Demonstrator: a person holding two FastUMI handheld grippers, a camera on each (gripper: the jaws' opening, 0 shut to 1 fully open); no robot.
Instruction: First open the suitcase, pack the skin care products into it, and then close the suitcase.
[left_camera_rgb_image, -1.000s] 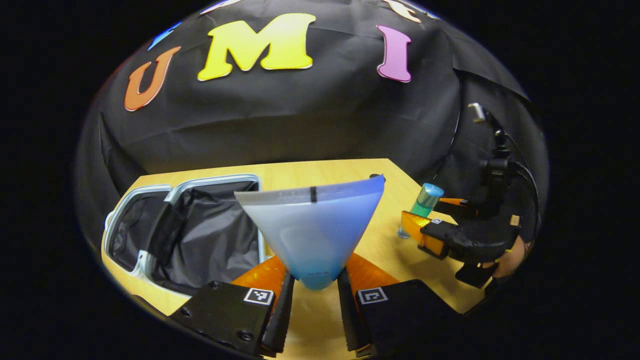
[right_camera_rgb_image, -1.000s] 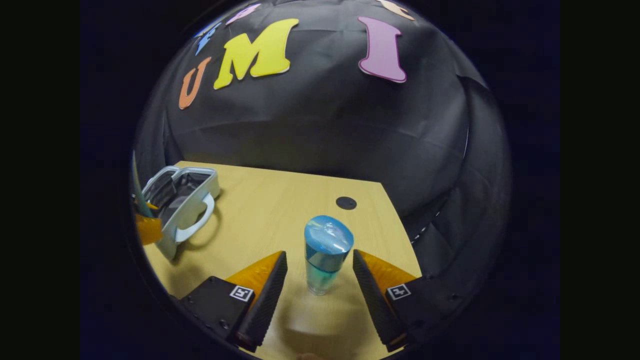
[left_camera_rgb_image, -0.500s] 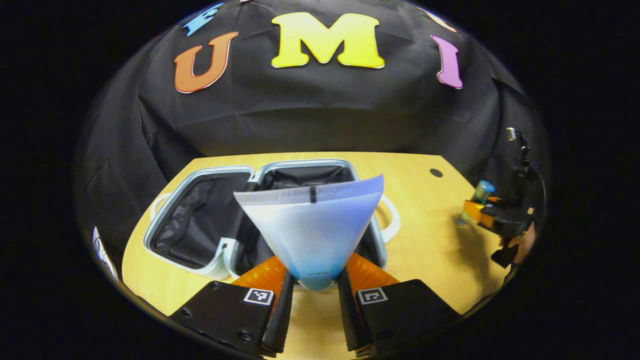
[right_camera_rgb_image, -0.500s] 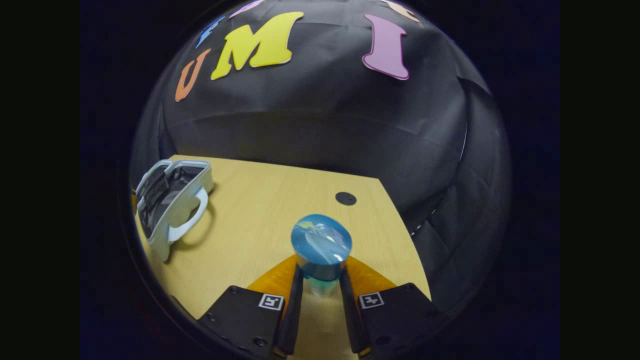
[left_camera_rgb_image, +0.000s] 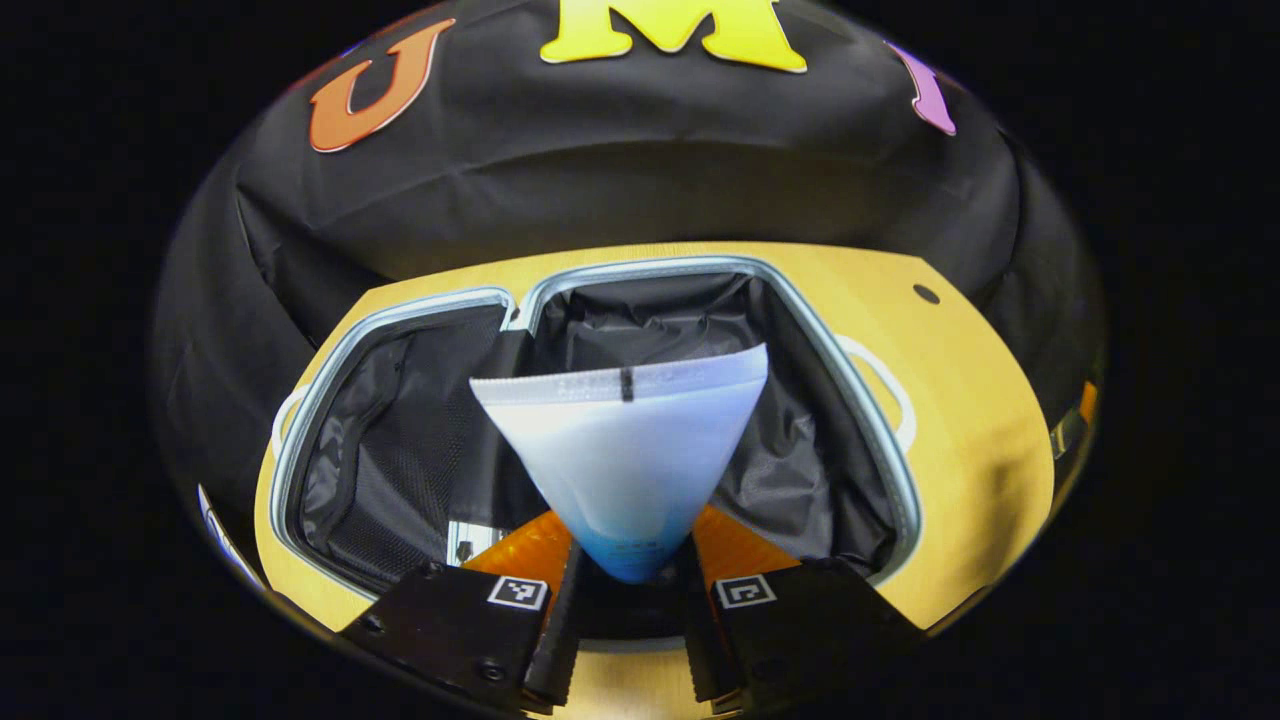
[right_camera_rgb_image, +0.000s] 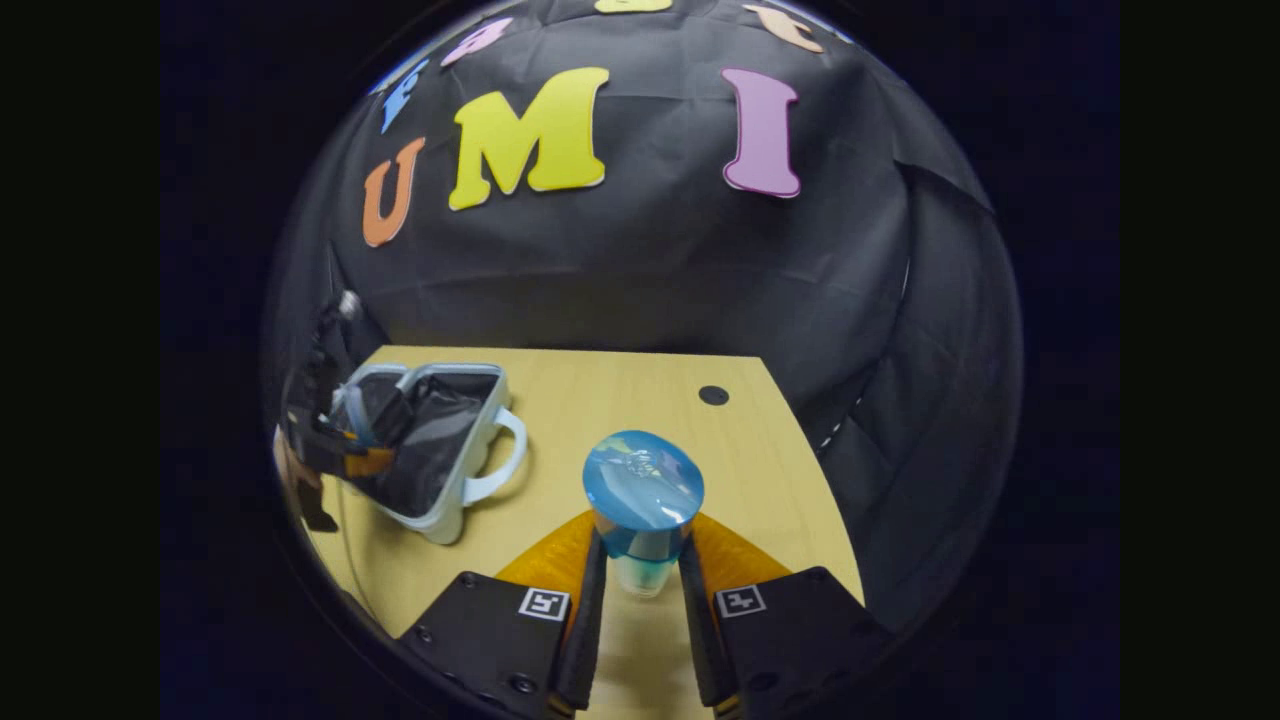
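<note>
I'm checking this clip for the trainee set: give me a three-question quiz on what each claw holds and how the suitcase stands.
1. True or false: the suitcase lies open on the table.
2. What is the left claw shut on? A) a white-to-blue squeeze tube B) a glass jar C) the suitcase handle
3. Fill in: the right claw grips a small bottle with a ____ cap.

Key
1. True: both lined halves show, lying flat.
2. A: the tube is pinched at its narrow end and hangs over the suitcase's right half.
3. Blue: the bottle stands upright between the fingers, apart from the suitcase.
</note>
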